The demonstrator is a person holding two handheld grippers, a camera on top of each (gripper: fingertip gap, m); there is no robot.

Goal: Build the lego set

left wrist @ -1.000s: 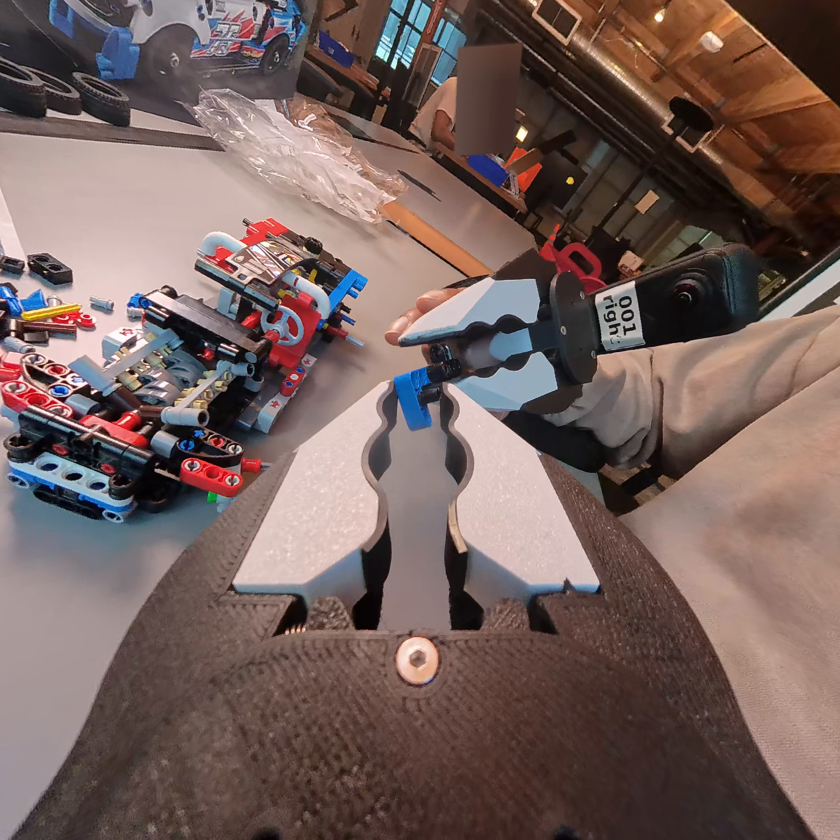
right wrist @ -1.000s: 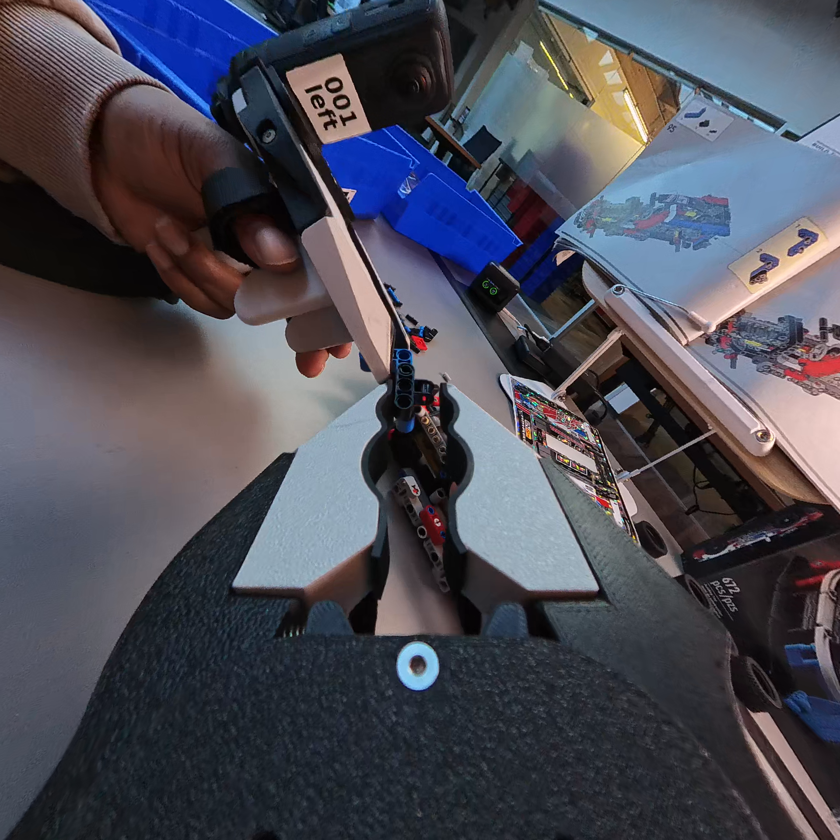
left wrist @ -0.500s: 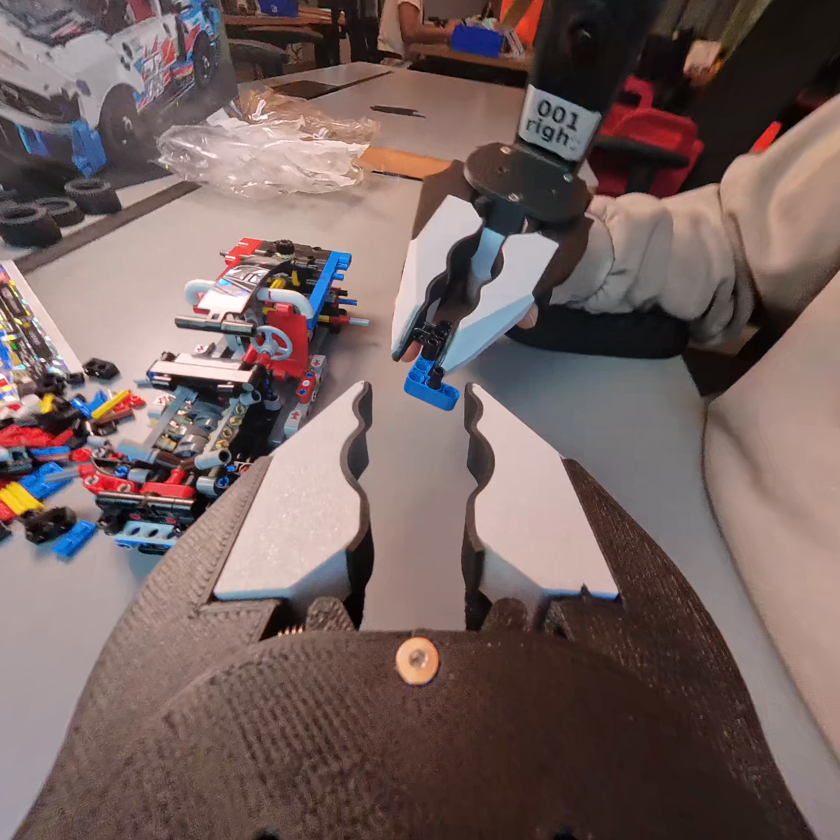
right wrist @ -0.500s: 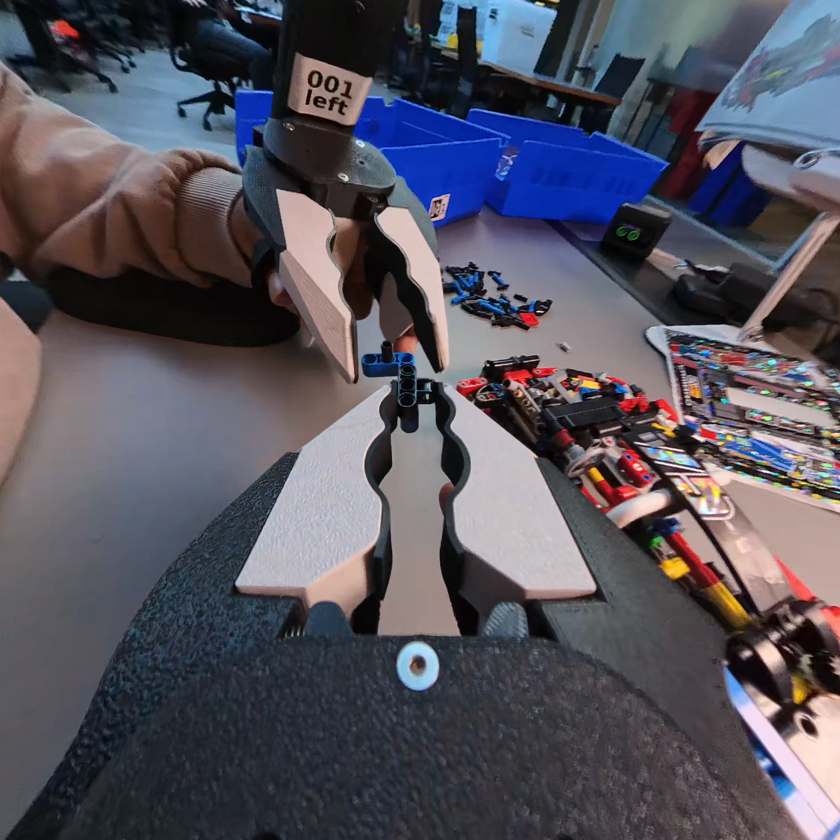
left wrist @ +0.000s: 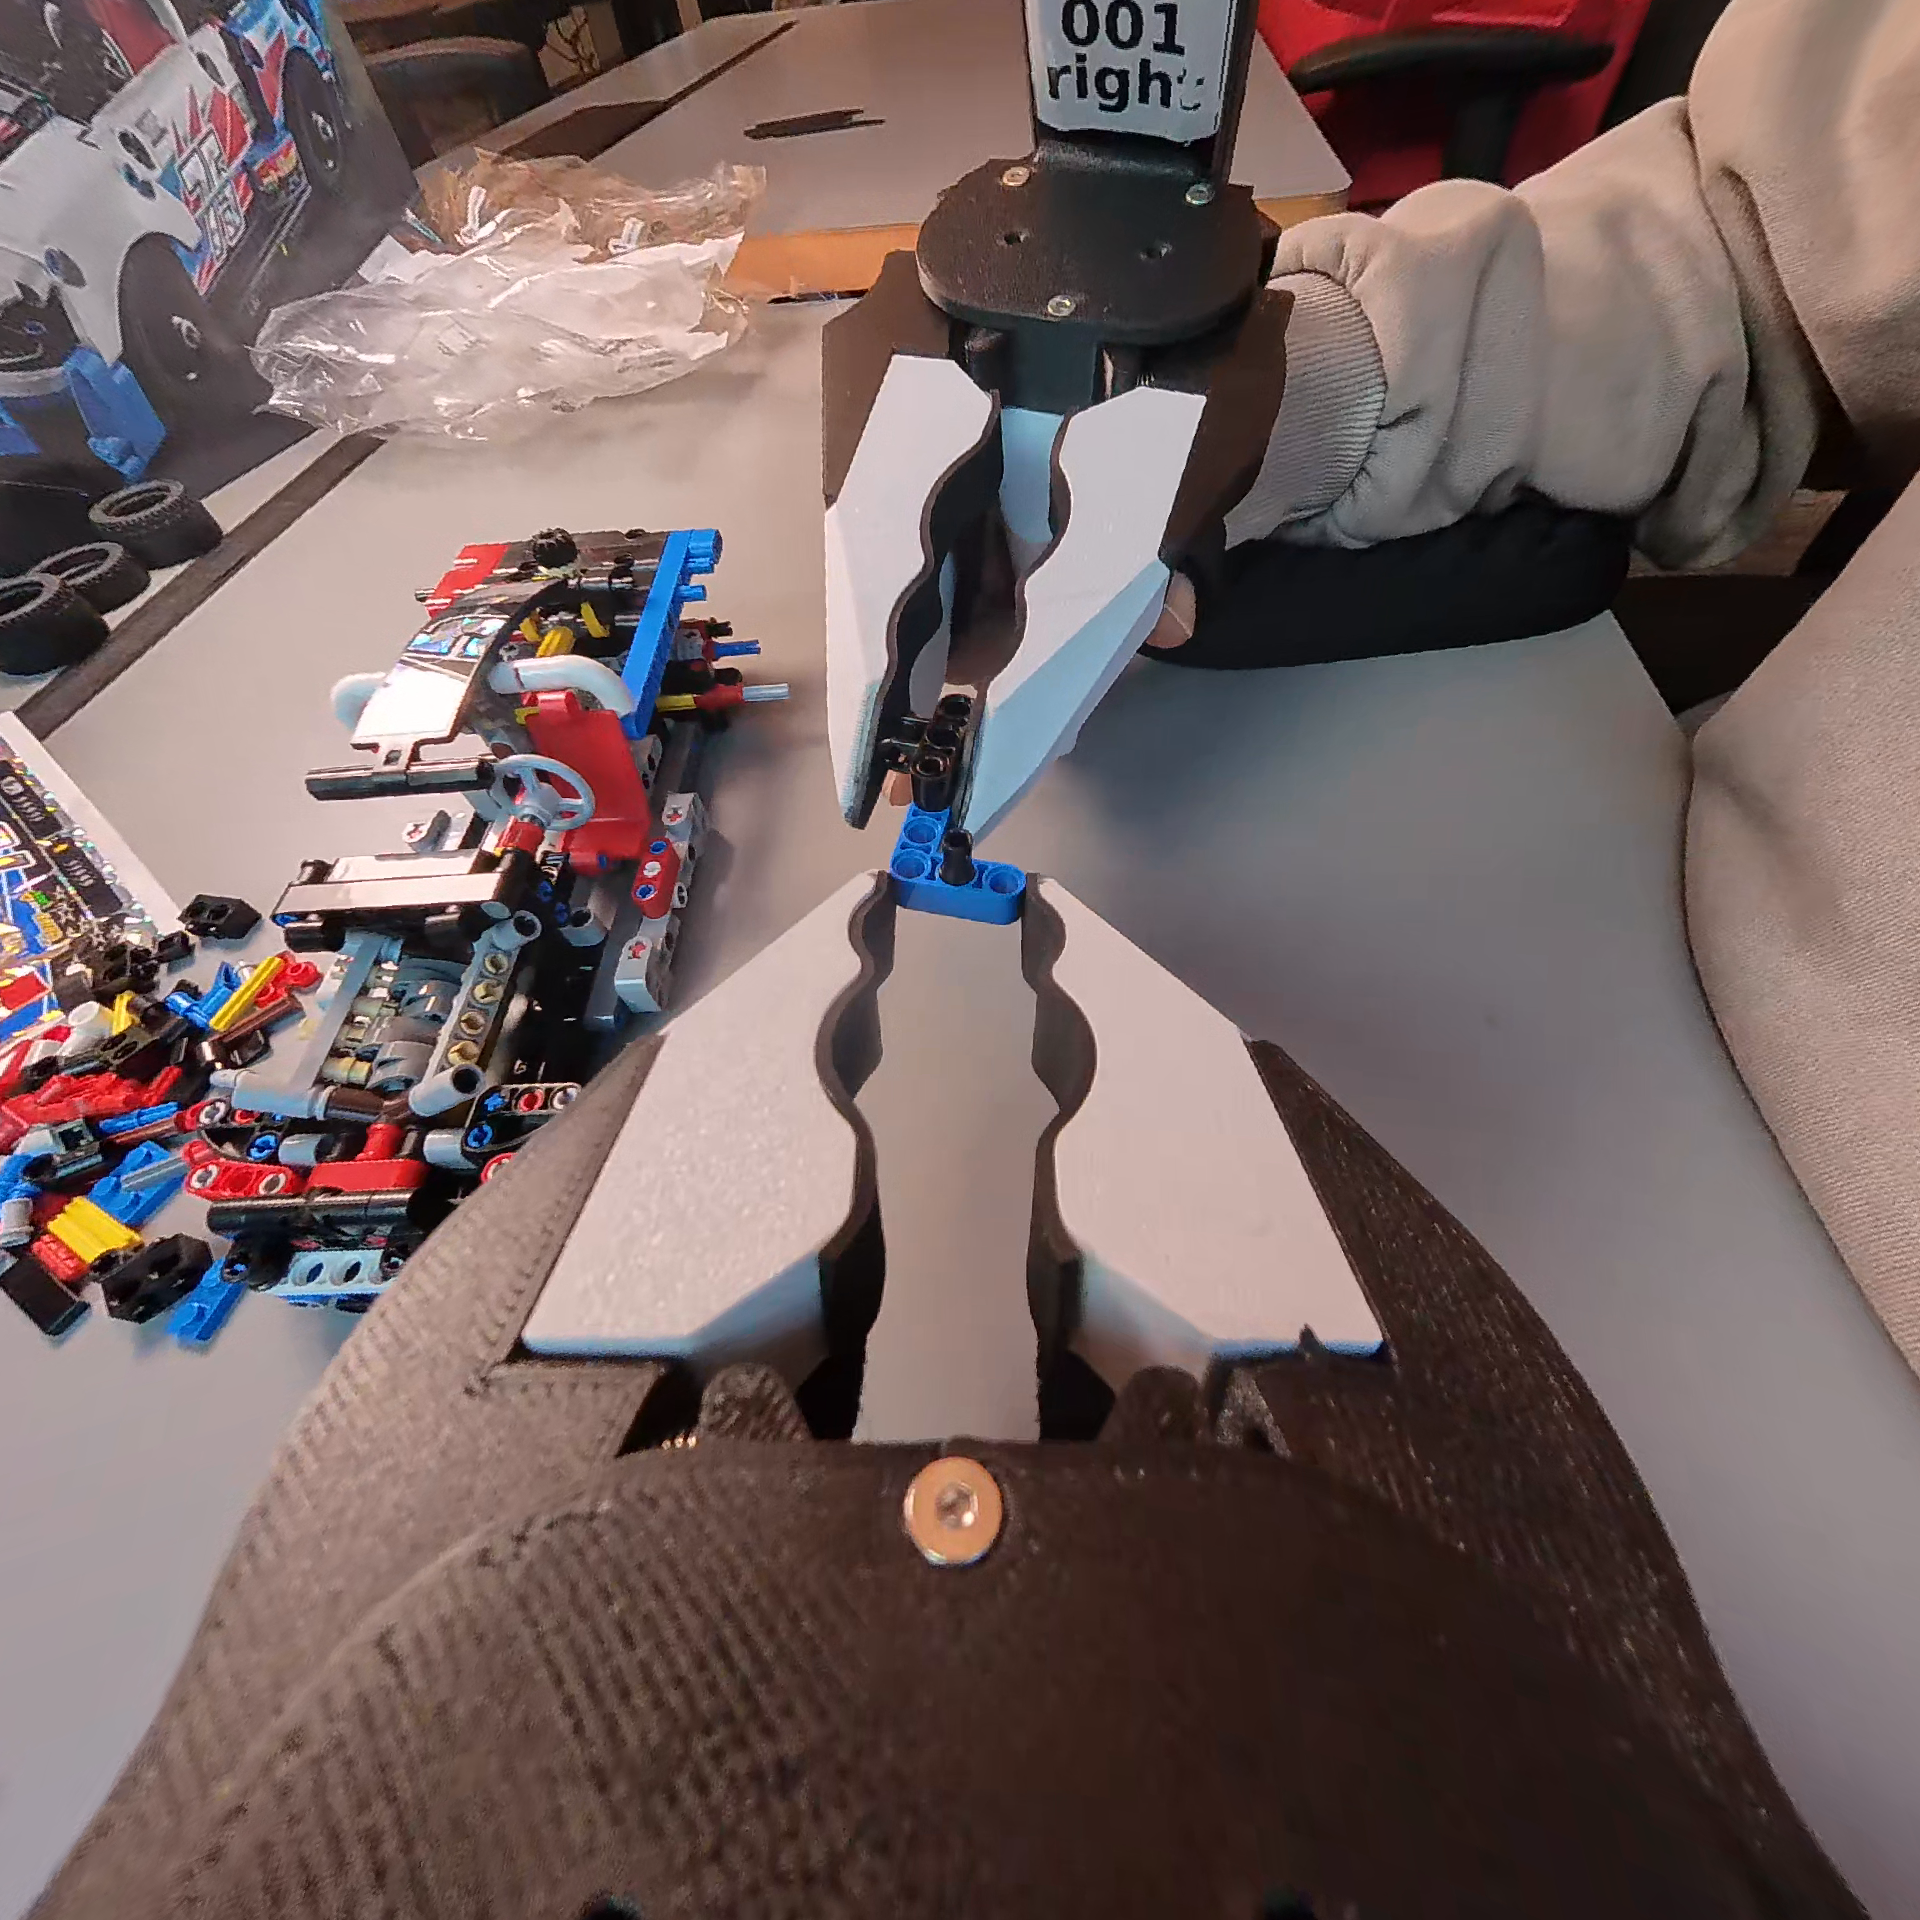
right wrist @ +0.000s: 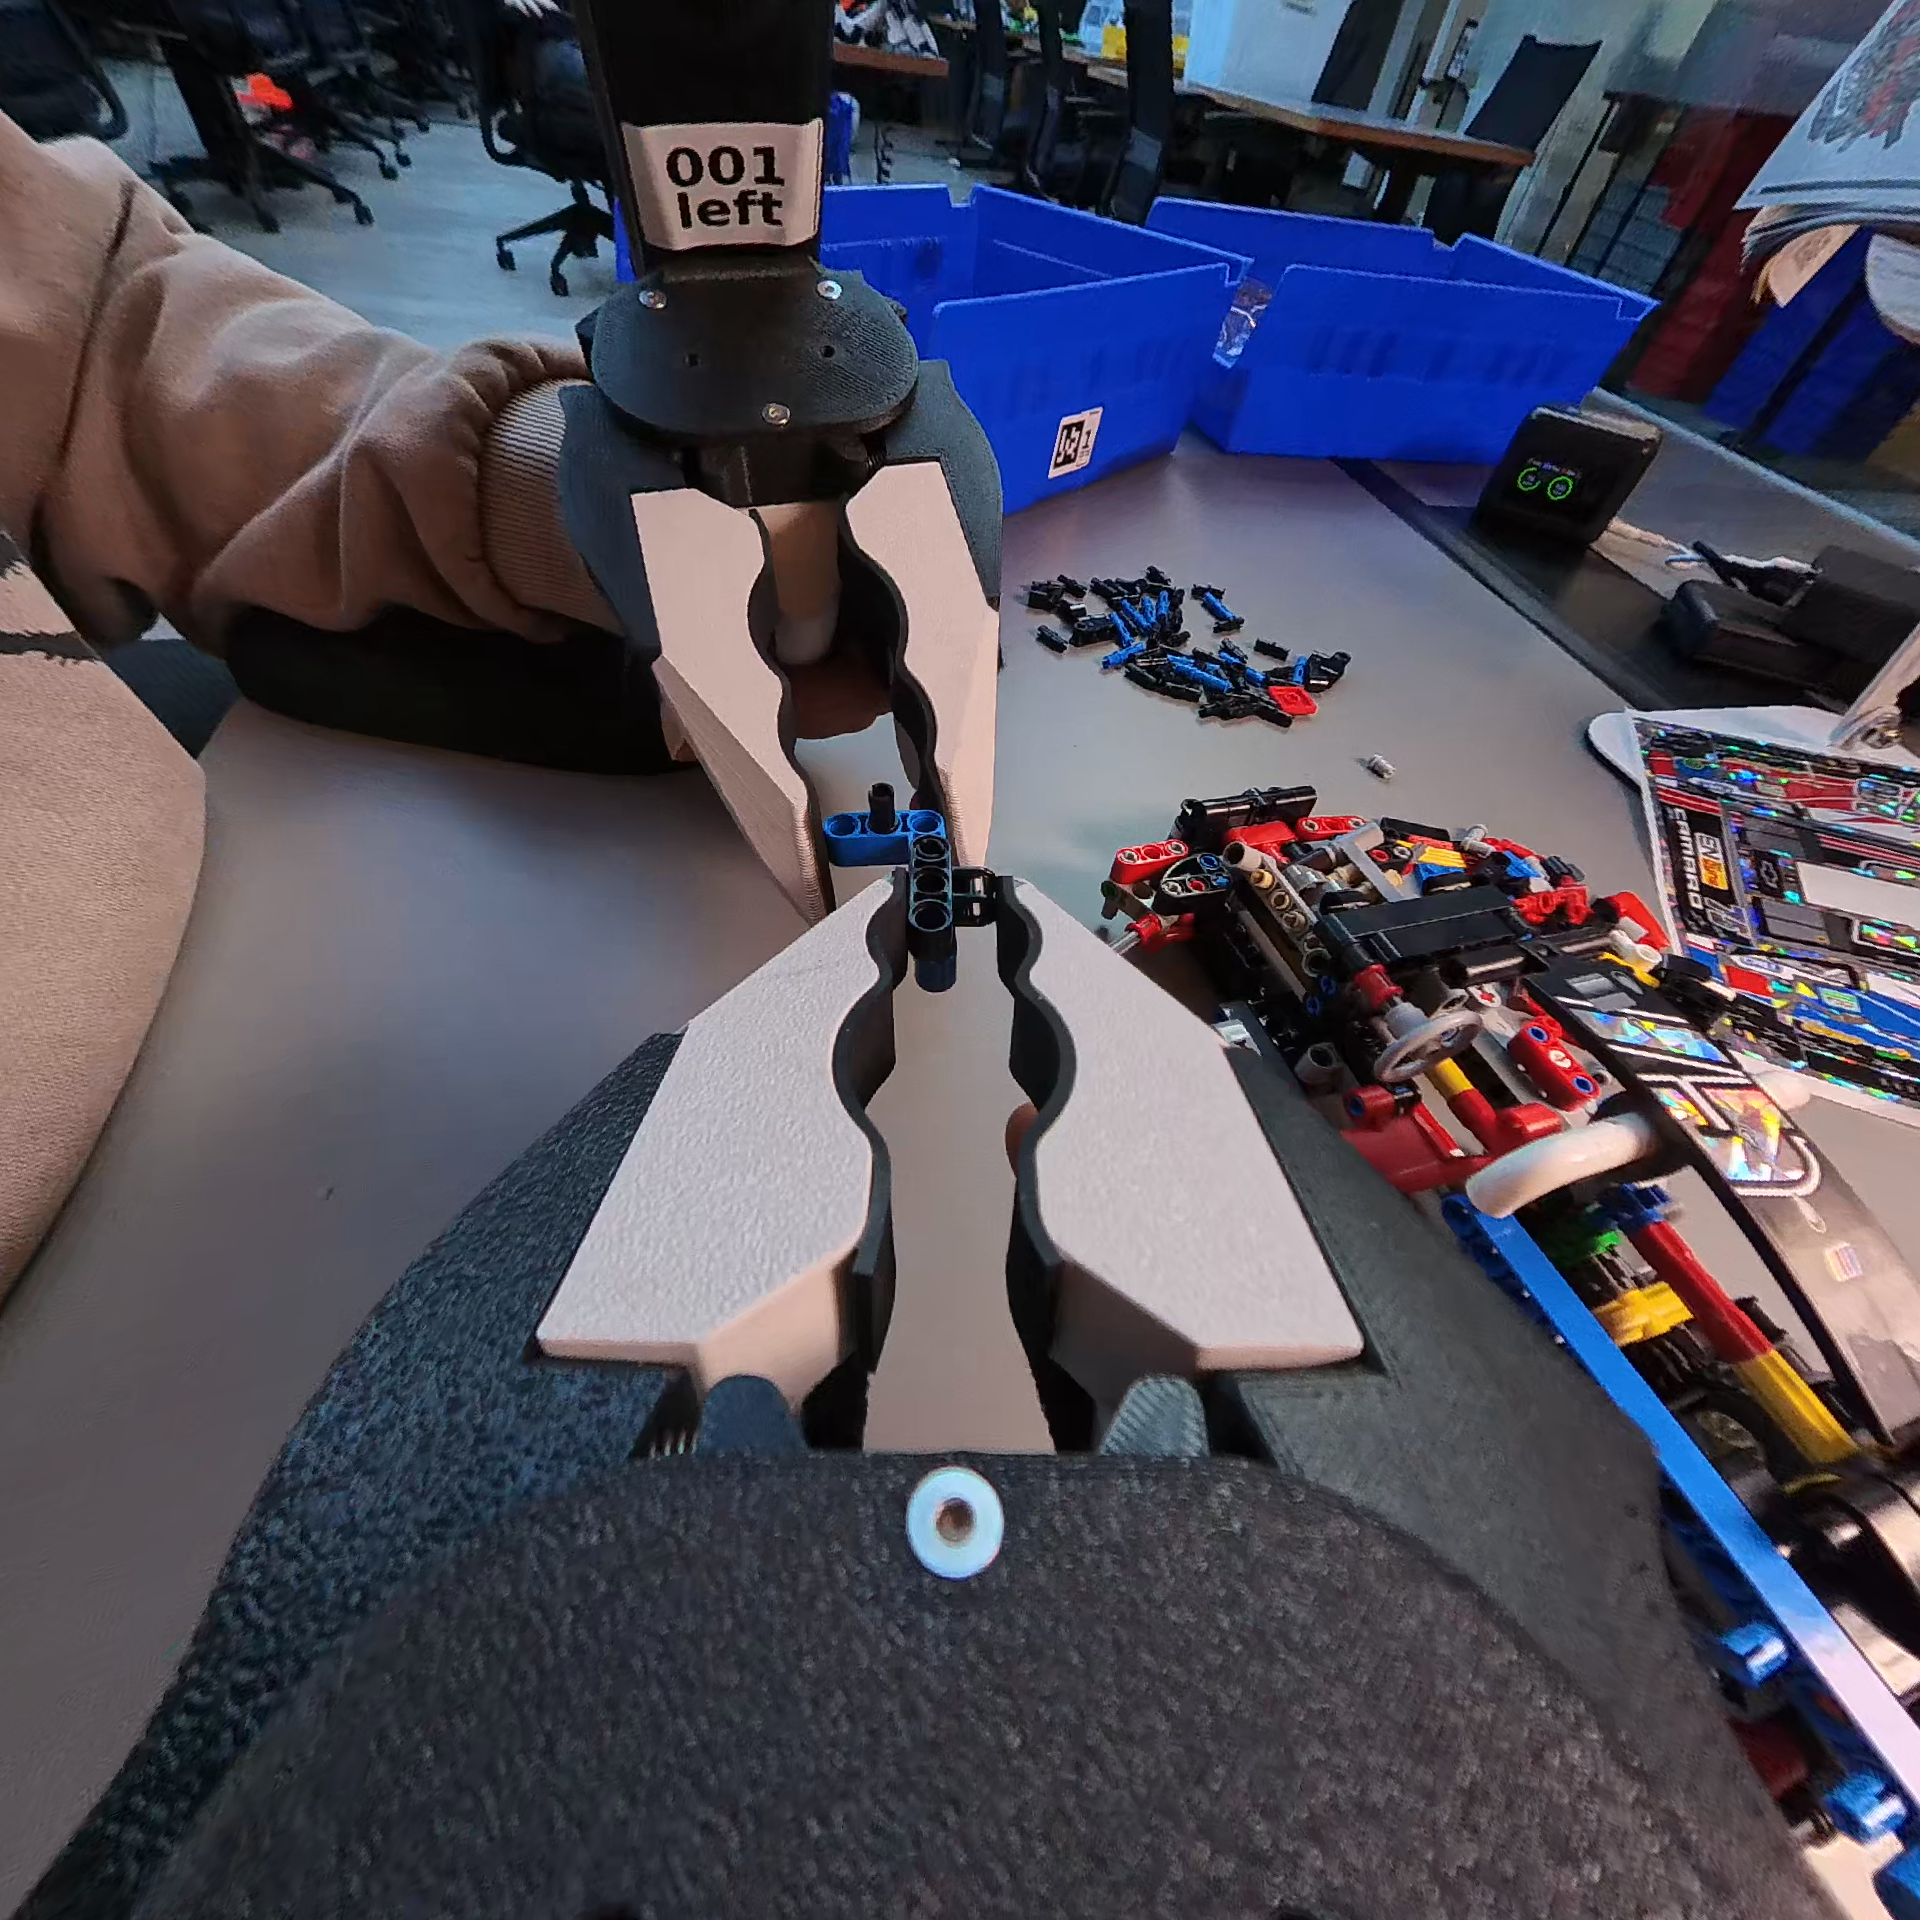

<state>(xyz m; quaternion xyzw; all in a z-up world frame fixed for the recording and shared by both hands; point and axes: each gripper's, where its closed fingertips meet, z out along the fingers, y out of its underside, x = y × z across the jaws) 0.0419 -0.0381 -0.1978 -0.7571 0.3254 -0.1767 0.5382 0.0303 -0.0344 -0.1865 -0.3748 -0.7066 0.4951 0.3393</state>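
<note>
A blue L-shaped beam (left wrist: 961, 883) with a black pin standing in it is joined to a black beam (left wrist: 935, 738). My left gripper (left wrist: 956, 899) is shut on the ends of the blue beam (right wrist: 883, 826). My right gripper (right wrist: 948, 883) is shut on the black beam (right wrist: 930, 883) and faces the left one tip to tip, just above the grey table (left wrist: 1351, 935). In the left wrist view my right gripper (left wrist: 920, 810) comes down from above. The partly built car chassis (left wrist: 499, 831) lies to the left, also in the right wrist view (right wrist: 1455, 987).
A pile of loose parts (left wrist: 94, 1195) lies left of the chassis. Clear plastic bags (left wrist: 499, 301), black tyres (left wrist: 104, 551) and the set's box (left wrist: 156, 208) are behind. Small pins (right wrist: 1174, 655), a sticker sheet (right wrist: 1787, 862), blue bins (right wrist: 1403, 353) and a black device (right wrist: 1558, 468) show in the right wrist view. Only a small space, under 4 cm, lies between the two pairs of fingers.
Both grippers have tilted down toward the table. My left gripper let go of the blue beam, opened wide, and has now closed on its ends again. My right gripper kept the black beam.
</note>
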